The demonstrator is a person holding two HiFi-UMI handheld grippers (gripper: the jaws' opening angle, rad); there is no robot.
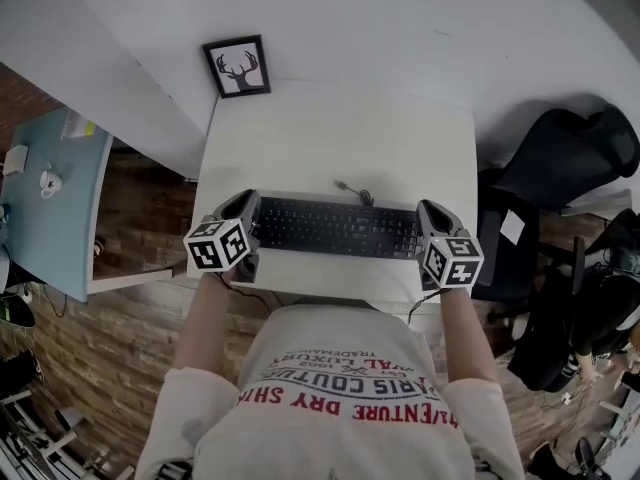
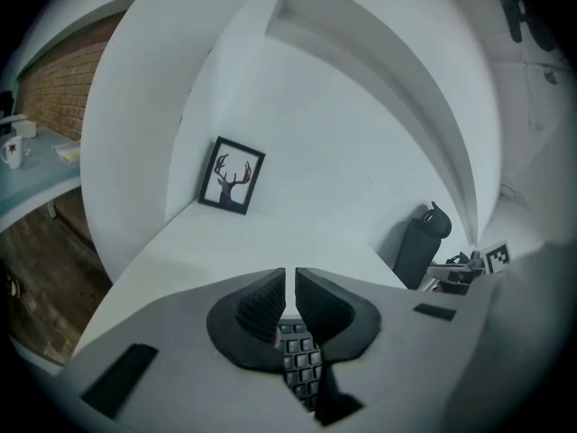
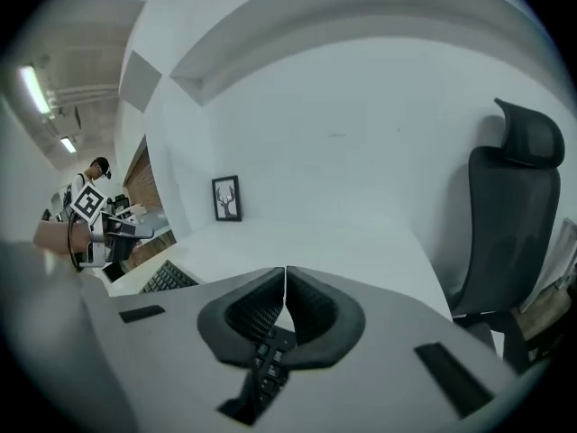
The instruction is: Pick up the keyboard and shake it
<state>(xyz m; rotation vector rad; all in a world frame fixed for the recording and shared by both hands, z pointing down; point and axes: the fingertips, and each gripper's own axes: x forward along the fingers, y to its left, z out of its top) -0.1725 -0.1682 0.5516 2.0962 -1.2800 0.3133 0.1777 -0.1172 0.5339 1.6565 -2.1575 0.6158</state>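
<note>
A white table point(image 1: 340, 138) stands against a white wall point(image 1: 400, 28), with a second white wall running in at an angle on its left. A small black-framed picture of antlers point(image 1: 238, 66) leans at the table's back left corner. The floor point(image 1: 130, 208) is brown wood, and the left gripper view shows a brick wall point(image 2: 63, 79) further left.

The keyboard point(image 1: 335, 226) is black and lies across the front part of the table, parallel to the front edge and close to it. Its cable point(image 1: 352, 190) curls back from its rear edge onto the white top.

The left gripper point(image 1: 243, 208) sits over the keyboard's left end. In its own view the jaws stand nearly together with only a thin slit between the tips, and the keyboard's keys point(image 2: 302, 363) fill the hollow just behind them, so it has hold of that end. The right gripper point(image 1: 432, 213) sits over the right end. Its tips meet and the keys point(image 3: 266, 368) are caught in the hollow below them.

Behind the keyboard the table top runs back to the wall. Off the left edge is a strip of floor, then a pale blue table point(image 1: 60, 198) carrying a mug point(image 1: 47, 181). Off the right edge a black office chair point(image 1: 565, 158) stands just beside the table. The person's torso is right up at the front edge
</note>
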